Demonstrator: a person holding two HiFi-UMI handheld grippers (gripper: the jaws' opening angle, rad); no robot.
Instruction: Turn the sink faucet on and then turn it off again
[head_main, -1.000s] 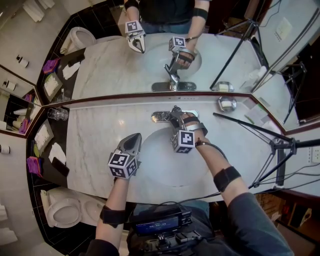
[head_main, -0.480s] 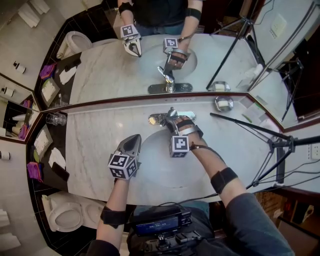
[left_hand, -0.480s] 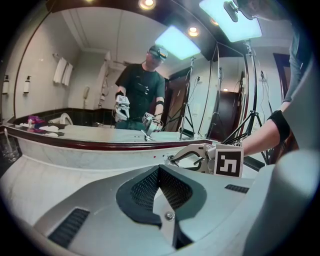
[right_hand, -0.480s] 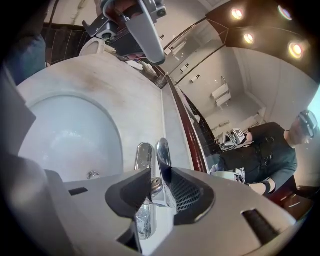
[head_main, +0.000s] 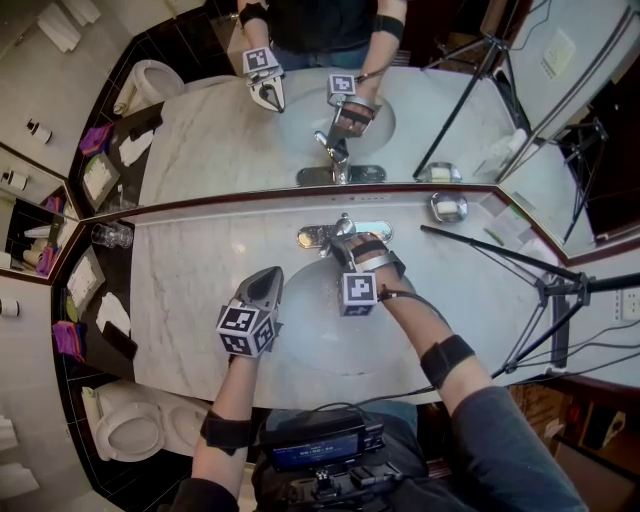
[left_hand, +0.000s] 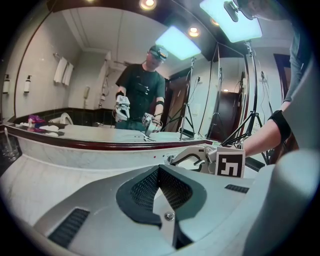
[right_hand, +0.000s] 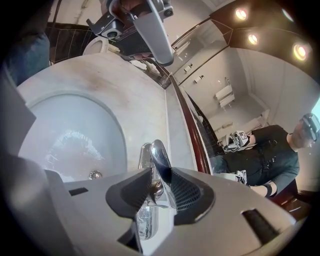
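The chrome faucet (head_main: 322, 236) stands at the back of the white basin (head_main: 320, 335), under the mirror. My right gripper (head_main: 346, 243) reaches over the basin and is shut on the faucet's lever handle (right_hand: 159, 156). In the right gripper view the handle stands between the two dark pads (right_hand: 186, 192), with the drain (right_hand: 95, 175) below to the left. My left gripper (head_main: 268, 278) rests shut and empty over the marble counter (head_main: 190, 290), left of the basin. In the left gripper view its jaws (left_hand: 159, 174) meet, and the right gripper's marker cube (left_hand: 230, 163) shows beyond them.
A glass tumbler (head_main: 112, 237) stands at the counter's back left and a metal soap dish (head_main: 448, 207) at its back right. Tripod legs (head_main: 545, 290) cross the right side. A black shelf (head_main: 100, 310) with small items and a toilet (head_main: 130, 425) lie to the left.
My right gripper has rolled a little on the faucet handle, and its marker cube has shifted slightly left. The left gripper has stayed where it was.
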